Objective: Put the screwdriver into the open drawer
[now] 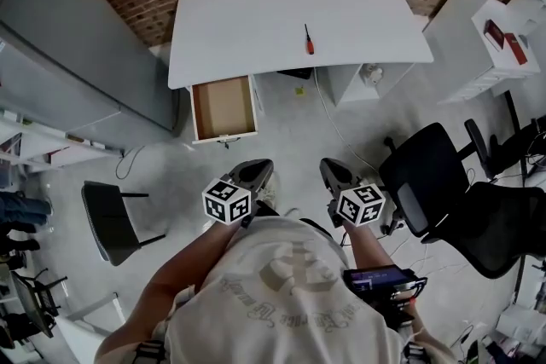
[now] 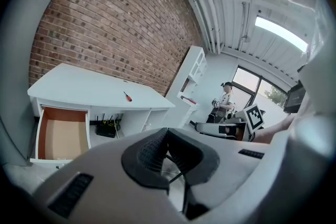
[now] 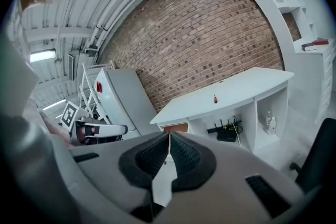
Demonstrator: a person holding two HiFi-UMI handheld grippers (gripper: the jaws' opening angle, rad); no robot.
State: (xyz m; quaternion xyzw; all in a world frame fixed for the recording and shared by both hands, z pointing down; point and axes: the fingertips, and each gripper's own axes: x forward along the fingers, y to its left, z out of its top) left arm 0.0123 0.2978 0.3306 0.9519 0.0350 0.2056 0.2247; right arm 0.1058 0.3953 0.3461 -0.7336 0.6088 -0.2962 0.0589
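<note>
Seen from above, a person stands on a pale floor, facing a white desk (image 1: 256, 21) in the upper middle of the frame.

One screwdriver (image 1: 309, 40) with a red handle lies on the desk top, right of centre and near the front edge. It has not been picked up.

One drawer (image 1: 223, 108) stands pulled out below the desk's left end. Its brown bottom is bare, so it looks ready to take the tool.

The person holds two grippers side by side in the lower middle of the frame. Both point toward the desk and are well apart from it.

- The left gripper (image 1: 258, 169) has its jaws closed together, with nothing between them.
- The right gripper (image 1: 333, 170) is the same, pads meeting and empty.

They are probably kept closed and low because the person is too far from the desk to reach anything. Walking up to it looks like the first step.

Two black office chairs (image 1: 426, 183) stand at the lower right, close to the path to the desk's right side. One grey chair (image 1: 111, 222) stands at the lower left. In the left gripper view a second person (image 2: 227, 99) stands at the right middle, by a window.
</note>
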